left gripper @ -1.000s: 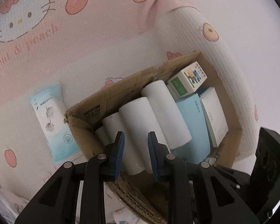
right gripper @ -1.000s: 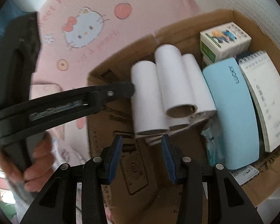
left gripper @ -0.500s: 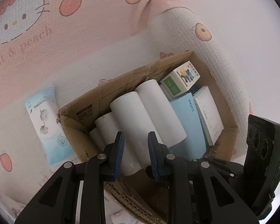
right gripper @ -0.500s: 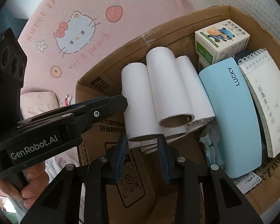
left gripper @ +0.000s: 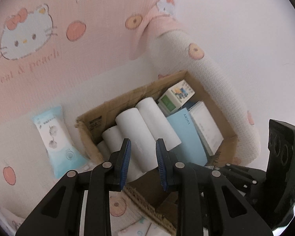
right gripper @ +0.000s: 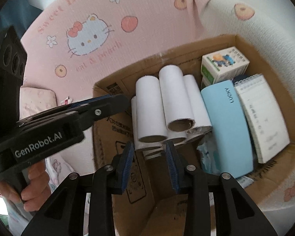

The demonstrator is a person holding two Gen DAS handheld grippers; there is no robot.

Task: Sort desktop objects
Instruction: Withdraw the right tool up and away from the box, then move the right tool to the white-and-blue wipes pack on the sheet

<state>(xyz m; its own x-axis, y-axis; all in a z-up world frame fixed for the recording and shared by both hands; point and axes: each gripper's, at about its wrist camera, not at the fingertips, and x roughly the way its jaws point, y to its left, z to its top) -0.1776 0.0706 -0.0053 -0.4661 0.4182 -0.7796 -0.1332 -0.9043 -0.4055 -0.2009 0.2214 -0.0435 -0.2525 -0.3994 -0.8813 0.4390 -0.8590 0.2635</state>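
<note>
A cardboard box (left gripper: 127,100) (right gripper: 186,59) lies on pink cartoon bedding. Inside are several white paper rolls (left gripper: 135,129) (right gripper: 149,106), a light blue case (left gripper: 186,133) (right gripper: 226,122), a spiral notepad (left gripper: 206,127) (right gripper: 263,114) and a small green-and-white carton (left gripper: 177,98) (right gripper: 224,64). My left gripper (left gripper: 143,147) (right gripper: 125,100) hovers over the box's left side, jaws apart and holding nothing. Above the near ends of the rolls, my right gripper (right gripper: 149,149) is open and grips nothing.
A blue-and-white tissue pack (left gripper: 57,137) lies on the bedding left of the box. A white peach-print bolster (left gripper: 216,68) curves behind and right of the box. A hand (right gripper: 33,188) holds the left gripper's handle. The right gripper's housing (left gripper: 283,157) fills the lower right.
Both grippers have lifted away from the box, which now looks smaller. The right jaws have narrowed. The left gripper has drawn back to the box's left rim.
</note>
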